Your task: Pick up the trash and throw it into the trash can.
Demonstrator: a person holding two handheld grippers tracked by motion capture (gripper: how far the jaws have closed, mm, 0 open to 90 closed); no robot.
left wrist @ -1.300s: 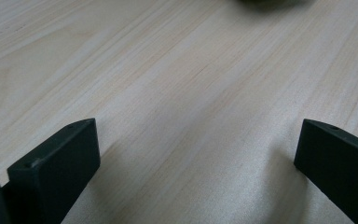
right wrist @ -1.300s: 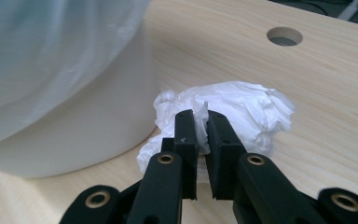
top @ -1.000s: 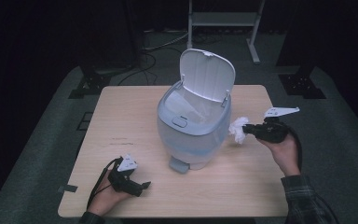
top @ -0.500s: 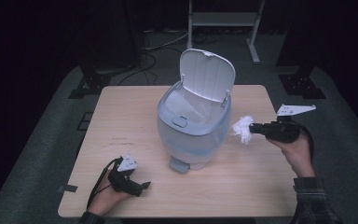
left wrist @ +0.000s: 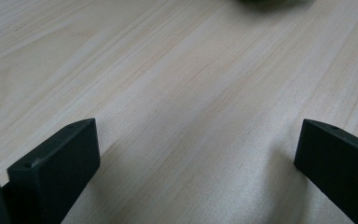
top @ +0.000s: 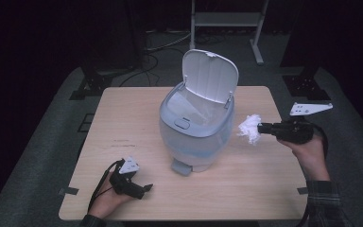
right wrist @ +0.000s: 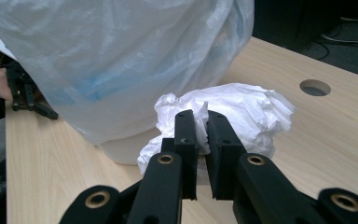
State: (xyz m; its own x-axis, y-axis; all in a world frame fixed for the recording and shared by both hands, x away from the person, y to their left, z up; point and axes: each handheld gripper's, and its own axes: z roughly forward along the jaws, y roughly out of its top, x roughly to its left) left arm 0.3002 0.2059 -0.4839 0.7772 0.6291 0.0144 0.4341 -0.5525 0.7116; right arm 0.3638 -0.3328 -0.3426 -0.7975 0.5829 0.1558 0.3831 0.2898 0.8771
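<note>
1. While the right tongs are pinching the crumpled white paper wad by only a small fold of it, as the right gripper view is showing, the wad could be slipping free or tearing, I judge, if the hand is swinging fast toward the bin.
2. Since the wad is hanging in the air just beside the bin's side and below its rim, it could be brushing the clear plastic liner and catching there if it is not being raised first.
3. With the lid standing open and tilted up at the far side, a careless reach could be knocking it, and it might be dropping shut; that is my guess only.
4. The left tongs are lying spread wide on the table, gripping nothing, well apart from the bin, so nothing is steadying the bin if it is being bumped.
5. Relative to the right tongs, the wad is sitting at their tips and bulging beyond them on both sides, mostly forward, between the jaws and the bin.
</note>
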